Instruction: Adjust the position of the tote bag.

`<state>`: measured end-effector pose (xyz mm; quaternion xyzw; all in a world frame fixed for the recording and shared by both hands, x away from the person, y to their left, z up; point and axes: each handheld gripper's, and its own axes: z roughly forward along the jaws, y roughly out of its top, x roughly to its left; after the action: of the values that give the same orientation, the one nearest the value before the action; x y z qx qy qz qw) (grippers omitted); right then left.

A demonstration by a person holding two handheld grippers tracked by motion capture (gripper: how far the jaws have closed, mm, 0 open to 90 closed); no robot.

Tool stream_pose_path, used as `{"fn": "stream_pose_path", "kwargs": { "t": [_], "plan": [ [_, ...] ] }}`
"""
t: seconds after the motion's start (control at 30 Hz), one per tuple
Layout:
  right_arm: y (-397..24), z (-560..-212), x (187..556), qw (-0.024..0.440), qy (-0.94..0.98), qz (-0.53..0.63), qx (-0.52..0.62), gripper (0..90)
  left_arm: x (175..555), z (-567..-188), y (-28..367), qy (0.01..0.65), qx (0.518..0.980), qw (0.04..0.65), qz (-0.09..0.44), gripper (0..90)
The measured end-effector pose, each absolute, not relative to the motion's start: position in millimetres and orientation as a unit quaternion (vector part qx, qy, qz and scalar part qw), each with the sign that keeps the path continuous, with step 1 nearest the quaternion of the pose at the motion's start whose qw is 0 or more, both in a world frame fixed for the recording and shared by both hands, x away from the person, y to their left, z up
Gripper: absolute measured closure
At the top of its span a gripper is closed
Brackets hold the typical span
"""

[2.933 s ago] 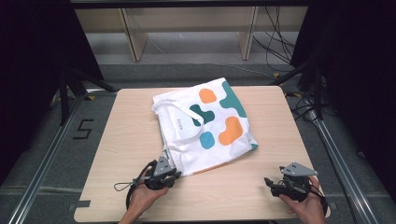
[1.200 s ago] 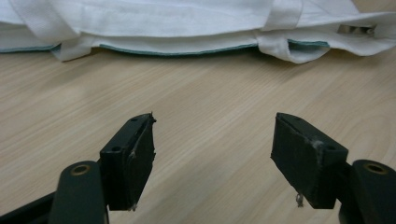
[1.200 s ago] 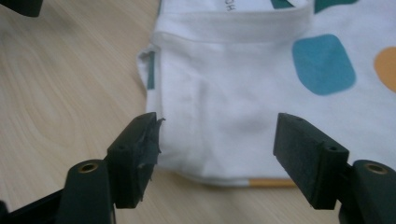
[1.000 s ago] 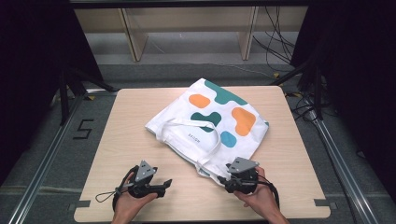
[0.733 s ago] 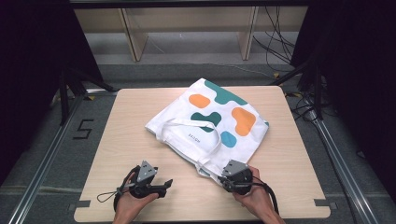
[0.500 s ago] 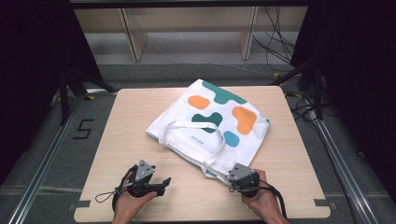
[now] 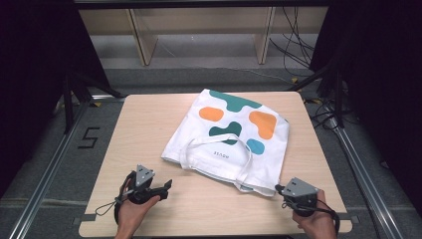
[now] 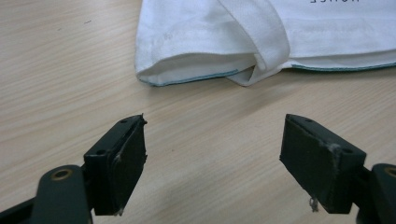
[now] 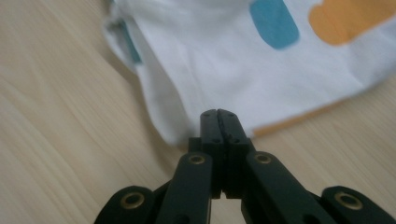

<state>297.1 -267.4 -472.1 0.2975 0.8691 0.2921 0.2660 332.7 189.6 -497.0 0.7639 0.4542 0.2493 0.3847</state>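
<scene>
A white tote bag [image 7: 219,155] with orange, teal and blue blobs lies flat on the wooden table [image 7: 142,124], right of centre, handles toward me. My right gripper [image 7: 279,189] sits at the bag's near right corner. In the right gripper view its jaws [image 9: 218,115] have just been closing and now meet on the edge of the bag's white cloth [image 9: 210,65]. My left gripper [image 7: 167,188] rests near the front left, a short way from the bag. Its jaws [image 8: 212,154] have just been opening and stand wide, with bare wood between them and the bag's hem [image 8: 187,70] beyond.
The table's front edge runs just below both hands. Metal rails [image 7: 45,174] flank the table on the floor, with a "5" mark [image 7: 88,137] at the left. A wooden shelf frame [image 7: 199,30] and cables [image 7: 298,45] stand beyond the far edge.
My right gripper closed at the bag's near edge and moved right along the front of the table; the bag's near corner stretched out with it. The left hand stayed put.
</scene>
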Motion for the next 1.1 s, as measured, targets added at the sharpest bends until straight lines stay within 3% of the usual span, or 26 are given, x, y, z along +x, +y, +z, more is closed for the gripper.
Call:
{"fn": "stream_pose_path", "kwargs": {
  "t": [0.13,0.3,0.33,0.73,1.0,1.1],
  "plan": [
    [-288.1,-474.5,299.8,0.264,0.856,0.308,0.319,90.0,341.6,-500.9,186.7,0.441,0.774,0.378,0.252,21.6],
    [-272.1,-469.1,293.3,0.245,0.852,0.346,0.307,87.4,343.2,-501.2,191.6,0.459,0.765,0.375,0.253,21.7],
    [-267.5,-470.1,293.5,0.244,0.855,0.346,0.298,85.6,344.8,-500.3,196.0,0.445,0.78,0.36,0.254,21.7],
    [-249.7,-481.8,306.1,0.252,0.871,0.299,0.298,63.4,359.9,-505.4,201.8,0.474,0.756,0.366,0.264,23.2],
    [-238.7,-492.2,322.3,0.259,0.878,0.264,0.303,64.3,380.4,-511.6,200.5,0.478,0.755,0.358,0.272,24.5],
    [-238.4,-493.0,326.9,0.262,0.882,0.259,0.293,73.6,387.5,-513.4,197.4,0.479,0.752,0.358,0.277,25.9]
  ]
}}
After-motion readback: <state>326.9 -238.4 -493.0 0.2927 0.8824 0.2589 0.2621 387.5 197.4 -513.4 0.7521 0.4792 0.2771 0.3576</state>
